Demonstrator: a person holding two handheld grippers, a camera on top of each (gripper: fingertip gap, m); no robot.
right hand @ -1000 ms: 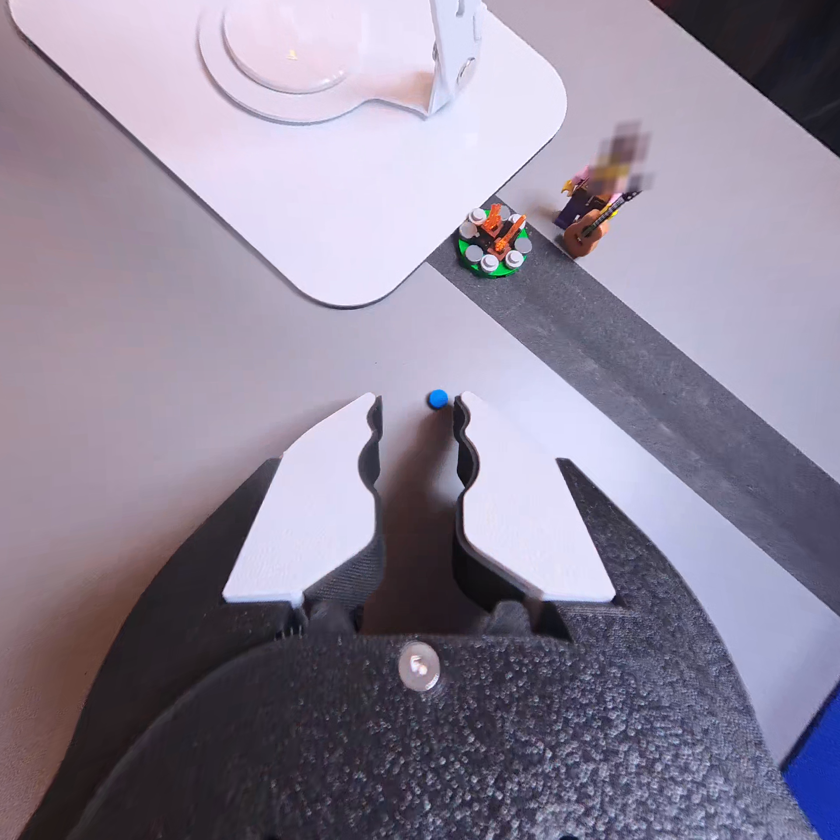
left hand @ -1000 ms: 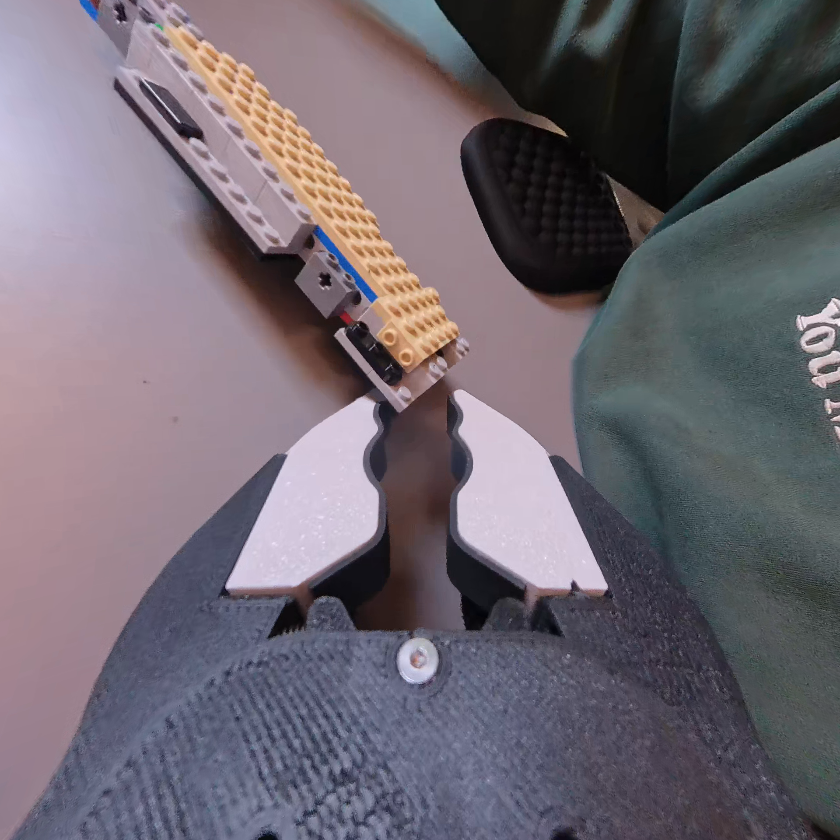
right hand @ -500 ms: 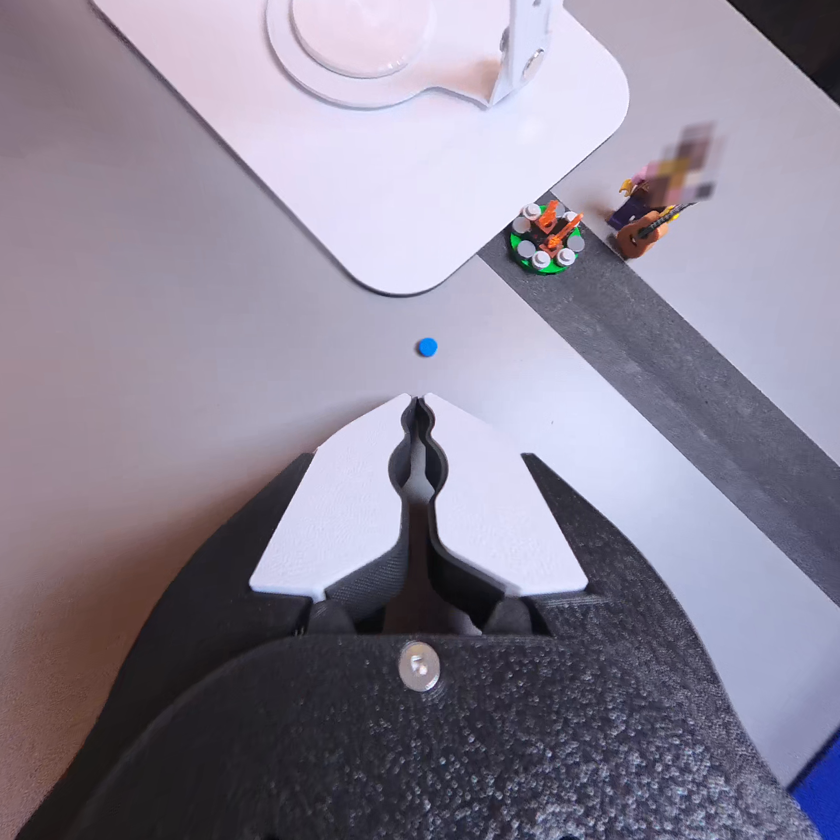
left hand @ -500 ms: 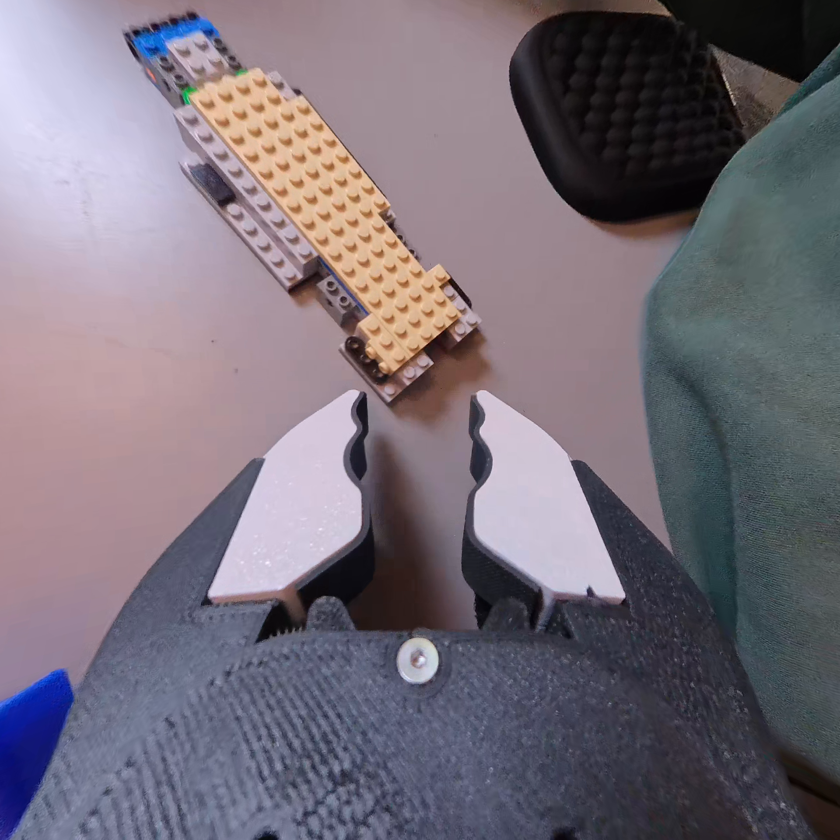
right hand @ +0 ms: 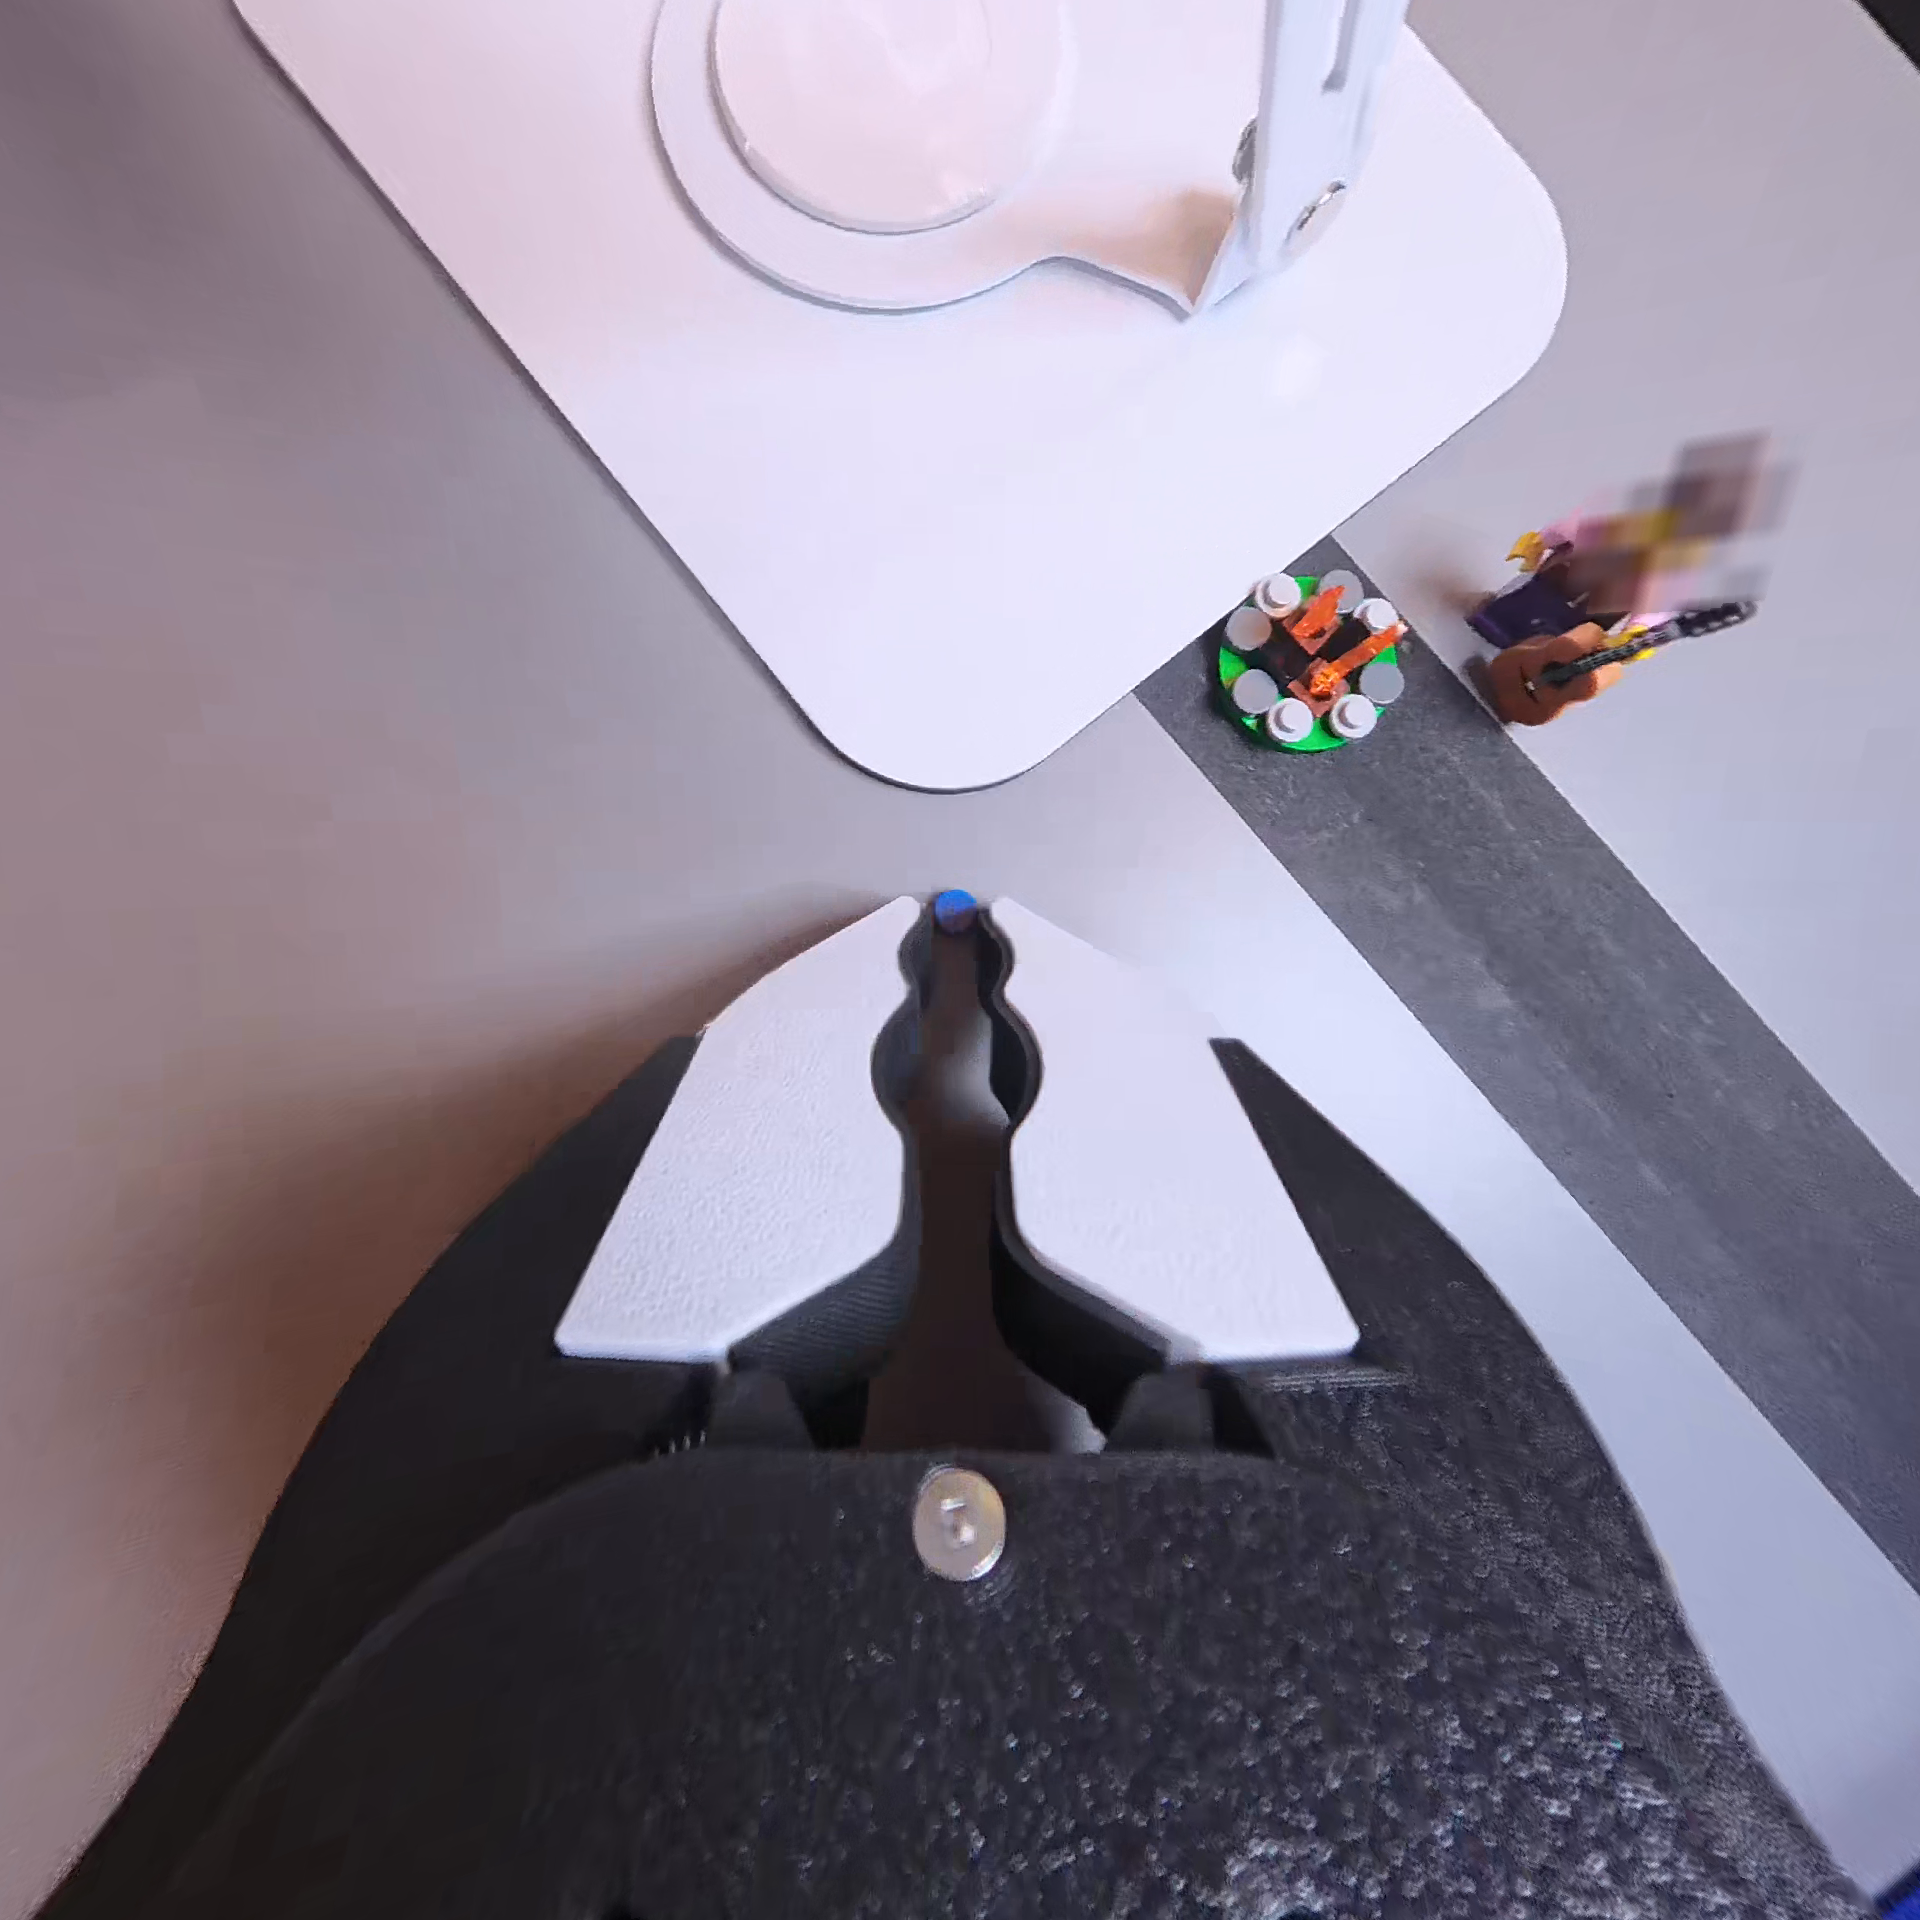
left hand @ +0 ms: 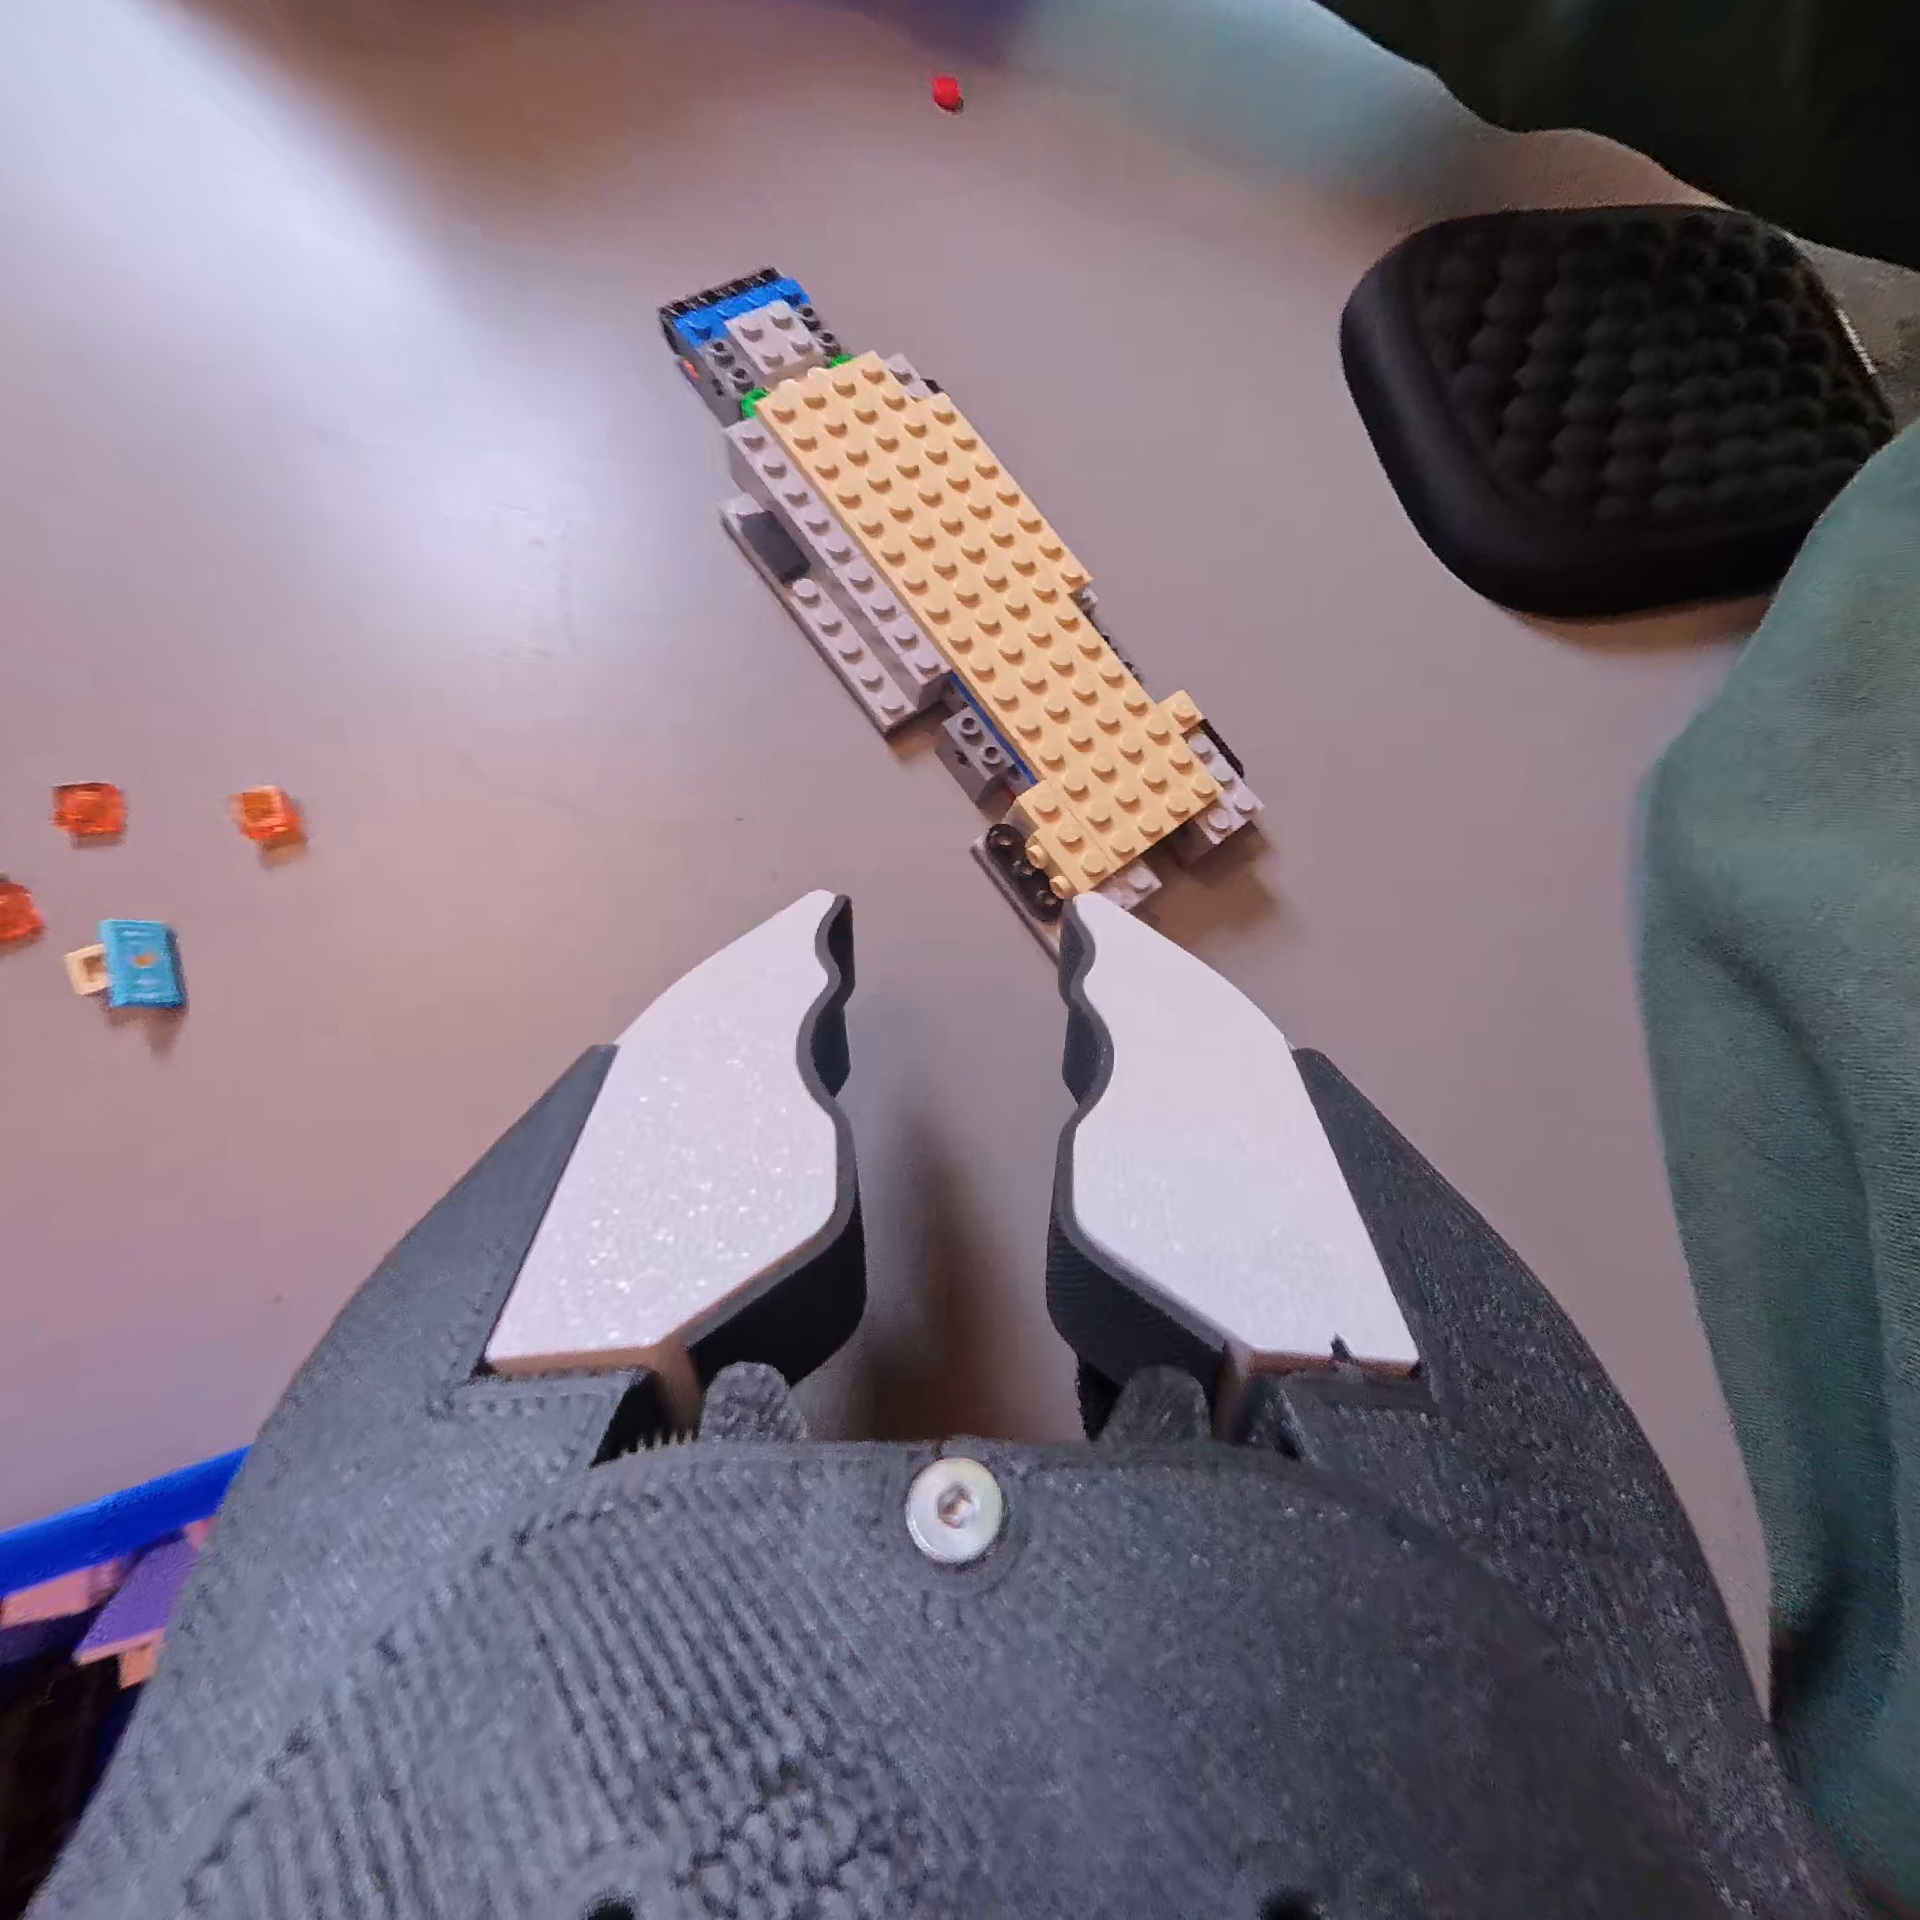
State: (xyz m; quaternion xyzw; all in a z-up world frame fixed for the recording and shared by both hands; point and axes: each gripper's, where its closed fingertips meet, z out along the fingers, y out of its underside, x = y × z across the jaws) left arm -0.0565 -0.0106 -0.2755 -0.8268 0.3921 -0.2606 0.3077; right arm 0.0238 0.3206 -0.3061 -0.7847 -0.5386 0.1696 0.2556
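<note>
Tiny blue round stud (right hand: 953, 911) is pinched at the right claw (right hand: 953, 920) tips; left claw (left hand: 956, 920) is spread, nothing gripped, brick chassis (left hand: 961, 592) just ahead.

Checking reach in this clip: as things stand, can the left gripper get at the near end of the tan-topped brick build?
Probably yes. The left gripper is open with nothing between its fingers, and the brick build lies flat on the table just beyond its right fingertip, with nothing in between.

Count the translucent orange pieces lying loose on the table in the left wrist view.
3. Two lie side by side at the left; a third is cut by the frame's left edge, beside a teal tile. More may lie out of frame.
</note>
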